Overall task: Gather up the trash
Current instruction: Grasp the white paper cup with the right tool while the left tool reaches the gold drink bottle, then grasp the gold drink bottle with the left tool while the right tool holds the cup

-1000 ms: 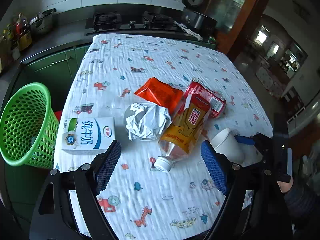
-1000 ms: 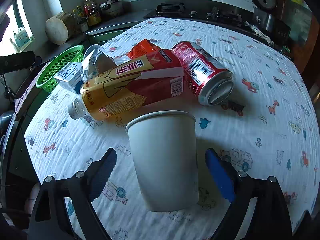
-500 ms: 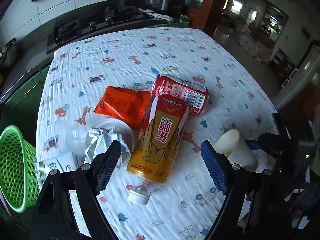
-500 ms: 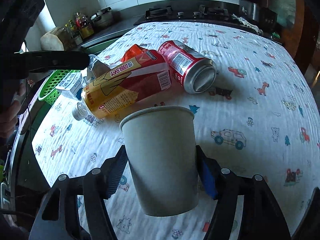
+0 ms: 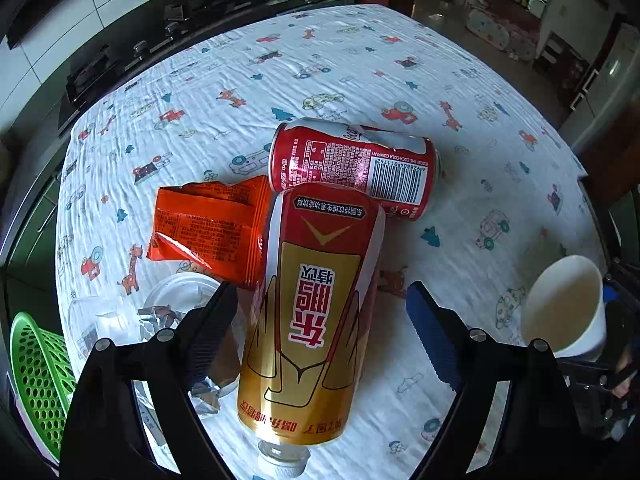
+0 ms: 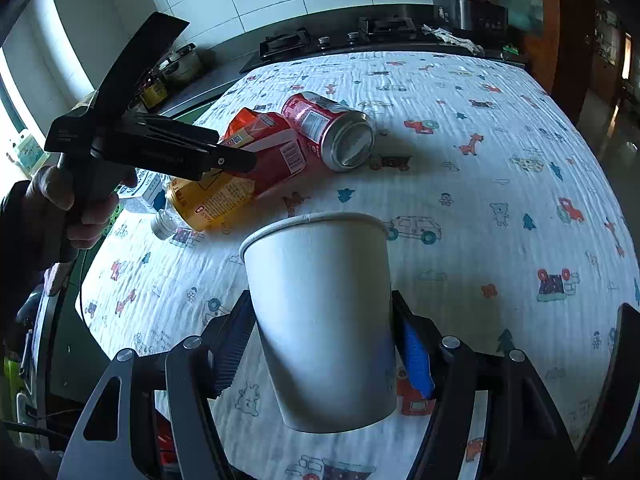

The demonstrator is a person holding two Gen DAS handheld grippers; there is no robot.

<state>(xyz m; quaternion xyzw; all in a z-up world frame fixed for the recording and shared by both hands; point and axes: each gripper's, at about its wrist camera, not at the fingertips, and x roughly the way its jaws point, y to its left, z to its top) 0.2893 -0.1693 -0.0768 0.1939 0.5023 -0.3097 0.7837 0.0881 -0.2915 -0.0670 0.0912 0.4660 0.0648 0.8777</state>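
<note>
We see the right gripper [image 6: 324,344] clamped on a white paper cup [image 6: 320,312], its ridged pads pressed to the cup's two sides low in the centre of the right wrist view; the jaws have just been closing, and the cup sits between them, tilted a little, with the patterned white tablecloth [image 6: 500,184] showing beneath its base. In the left wrist view the same cup appears at the right edge of the frame, mouth turned toward us.

The left gripper [image 5: 320,316] is spread wide, released, holding nothing. Its jaws have just been opening, and they stand to either side of a gold-and-red plastic drink bottle [image 5: 316,312] that lies on its side in the lower centre of the frame, white cap toward the bottom edge. We see a clear gap between the right pad and the bottle; on the left side we cannot tell whether pad and label meet.

The bottle's base rests against a red aluminium drink can [image 5: 352,164], also lying on its side, just above it in the frame. Left of the bottle lies a crumpled orange foil snack packet [image 5: 208,228], touching it. Below that, at lower left, a clear plastic lid and crumpled silver foil [image 5: 168,316] are partly hidden behind the left finger. A green perforated plastic basket [image 5: 36,368] stands at the lower left edge, beyond the table's rim.
</note>
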